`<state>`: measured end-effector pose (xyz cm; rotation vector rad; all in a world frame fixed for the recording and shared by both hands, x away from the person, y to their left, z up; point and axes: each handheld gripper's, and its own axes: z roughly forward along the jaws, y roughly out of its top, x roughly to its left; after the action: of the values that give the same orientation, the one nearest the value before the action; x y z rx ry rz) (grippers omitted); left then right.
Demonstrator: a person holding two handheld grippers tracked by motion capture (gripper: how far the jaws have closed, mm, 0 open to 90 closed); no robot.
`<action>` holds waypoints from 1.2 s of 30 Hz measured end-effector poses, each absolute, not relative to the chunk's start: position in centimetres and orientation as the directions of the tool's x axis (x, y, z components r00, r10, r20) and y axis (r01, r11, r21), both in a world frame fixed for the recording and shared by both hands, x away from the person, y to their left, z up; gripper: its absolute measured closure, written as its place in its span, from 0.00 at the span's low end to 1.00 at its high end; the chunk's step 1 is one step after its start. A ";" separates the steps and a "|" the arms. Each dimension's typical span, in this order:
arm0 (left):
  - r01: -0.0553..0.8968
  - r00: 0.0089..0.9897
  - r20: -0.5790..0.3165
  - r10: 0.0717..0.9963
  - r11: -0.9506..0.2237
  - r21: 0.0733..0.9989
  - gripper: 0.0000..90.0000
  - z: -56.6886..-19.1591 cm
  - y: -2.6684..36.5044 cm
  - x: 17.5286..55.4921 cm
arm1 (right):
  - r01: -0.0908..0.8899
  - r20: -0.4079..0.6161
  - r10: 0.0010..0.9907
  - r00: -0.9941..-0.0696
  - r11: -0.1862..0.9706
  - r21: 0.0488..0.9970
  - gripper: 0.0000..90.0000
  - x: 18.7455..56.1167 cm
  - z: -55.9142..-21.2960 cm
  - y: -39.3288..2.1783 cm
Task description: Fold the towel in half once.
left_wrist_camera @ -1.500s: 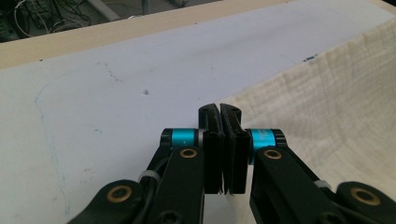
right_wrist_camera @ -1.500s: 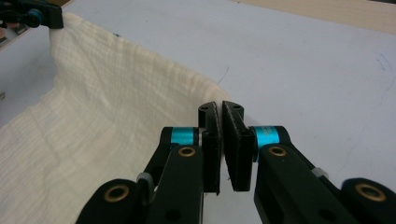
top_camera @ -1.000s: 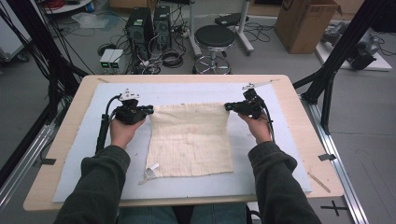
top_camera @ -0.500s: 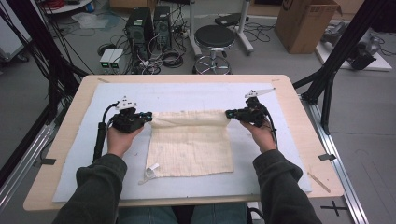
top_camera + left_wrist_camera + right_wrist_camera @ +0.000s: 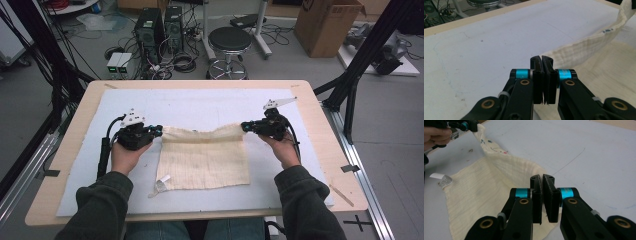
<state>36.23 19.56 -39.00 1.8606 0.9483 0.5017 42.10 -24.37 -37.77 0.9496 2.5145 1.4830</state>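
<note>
**A:** From the high view, the cream cloth (image 5: pixel 202 159) lies in the middle of the table (image 5: pixel 320 107) on a pale blue mat (image 5: pixel 200 107). Its far edge is lifted and strung between the left gripper (image 5: pixel 156 131) and right gripper (image 5: pixel 246 126). A white tag (image 5: pixel 161 183) sits at the near left corner.

**B:** And the left gripper view?

**A:** Its fingers (image 5: pixel 536 75) are clamped together on a corner of the cloth (image 5: pixel 584 47), whose rolled edge runs off to the right.

**B:** Right gripper view, same deal?

**A:** Pretty much. Fingers (image 5: pixel 551 195) pinched shut on the cloth (image 5: pixel 486 185), and the raised edge stretches away to the left gripper (image 5: pixel 470 125) at top left, with the tag (image 5: pixel 442 179) flat on the mat.
</note>
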 end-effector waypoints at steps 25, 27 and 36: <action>0.381 0.658 -0.032 0.753 -0.296 0.876 0.97 -40.7 19.9 32.3 | 0.470 0.241 0.517 -0.822 0.375 0.799 0.95 38.9 -39.7 -24.8; 0.380 0.656 -0.035 0.754 -0.290 0.878 0.97 -40.8 19.9 32.0 | 0.471 0.240 0.517 -0.822 0.379 0.797 0.95 38.6 -39.8 -24.8; 0.367 0.682 -0.008 0.731 -0.333 0.868 0.97 -40.7 19.7 31.2 | 0.467 0.244 0.509 -0.826 0.375 0.801 0.95 37.5 -40.3 -25.0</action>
<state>31.23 19.66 -40.72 1.9486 0.8521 0.4840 37.53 -25.05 -40.33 0.9124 2.5683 1.4732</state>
